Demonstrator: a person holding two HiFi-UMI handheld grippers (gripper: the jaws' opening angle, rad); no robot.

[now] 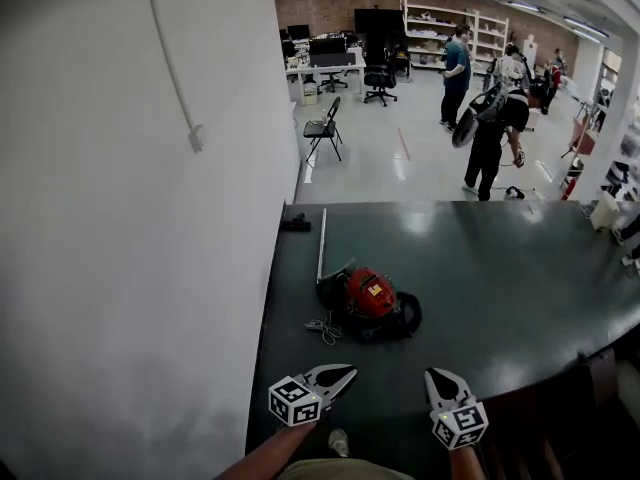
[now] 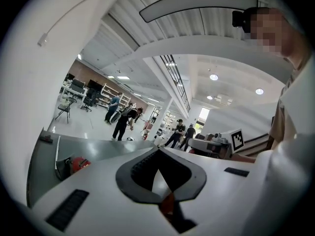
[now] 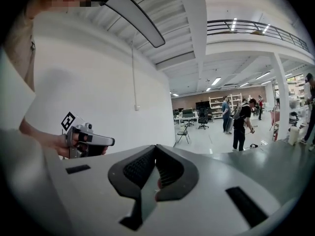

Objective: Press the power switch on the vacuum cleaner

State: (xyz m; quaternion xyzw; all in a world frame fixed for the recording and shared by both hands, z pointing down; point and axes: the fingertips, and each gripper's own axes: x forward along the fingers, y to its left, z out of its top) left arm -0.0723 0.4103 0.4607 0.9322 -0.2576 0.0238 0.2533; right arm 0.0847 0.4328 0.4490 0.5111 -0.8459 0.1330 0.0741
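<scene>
On the dark desk (image 1: 520,268), the red vacuum cleaner (image 1: 370,296) is set near the left edge, ahead of both grippers. The left gripper (image 1: 343,372) is held slightly nearer than the right gripper (image 1: 437,377); both are clenched, empty.

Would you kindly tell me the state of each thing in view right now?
Left gripper: shut, empty.
Right gripper: shut, empty.
Vacuum: resting on the table, untouched; on or off unclear.
Cord: loosely bundled beside the vacuum.
Chair: unfolded, unoccupied.
</scene>
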